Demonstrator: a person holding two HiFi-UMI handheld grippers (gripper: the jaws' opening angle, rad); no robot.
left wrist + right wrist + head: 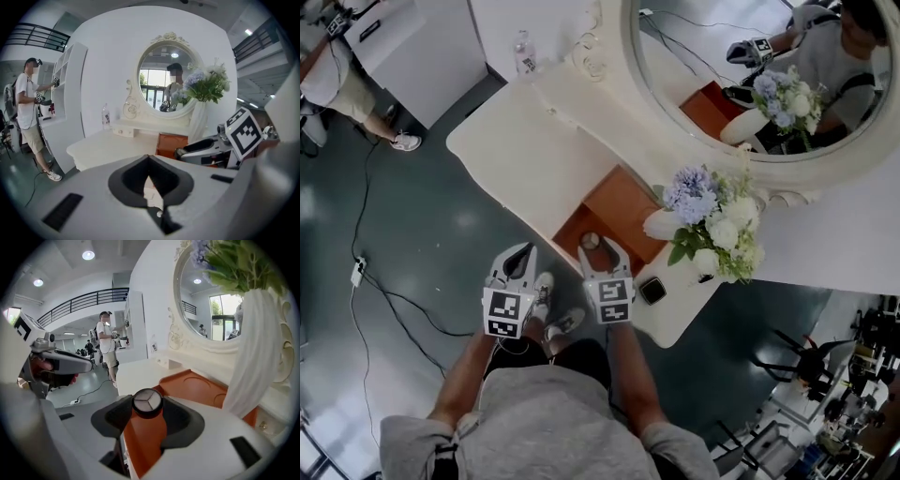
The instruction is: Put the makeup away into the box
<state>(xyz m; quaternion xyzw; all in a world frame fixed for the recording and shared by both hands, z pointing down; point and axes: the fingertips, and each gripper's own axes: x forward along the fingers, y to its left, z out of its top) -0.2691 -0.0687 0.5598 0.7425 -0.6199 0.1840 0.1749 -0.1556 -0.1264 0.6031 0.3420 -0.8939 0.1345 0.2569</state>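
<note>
Evidently the person is partway through stowing one piece: the right hand-held gripper (597, 249) is clamped on a small round compact (147, 402), its pads pressing the rim from both sides so the lid faces up and level. That hold suits the job, since a flat round case gripped by its edge can be set down without tipping. The compact sits at the centre of the head view, over the near, lower edge of the orange box (623, 199), which is let into the white bench (525, 141); whether it touches the box cannot be told. In the right gripper view the orange surface lies directly beneath the compact, with round recesses further in, probably seats for such cases.

The left hand-held gripper (523, 251) has its jaws together on nothing and hangs just left of the box, likely kept clear. A small dark square case (652, 290) lies on the bench at lower right of the box, beside the flower vase (670, 225), seemingly not yet put away
</note>
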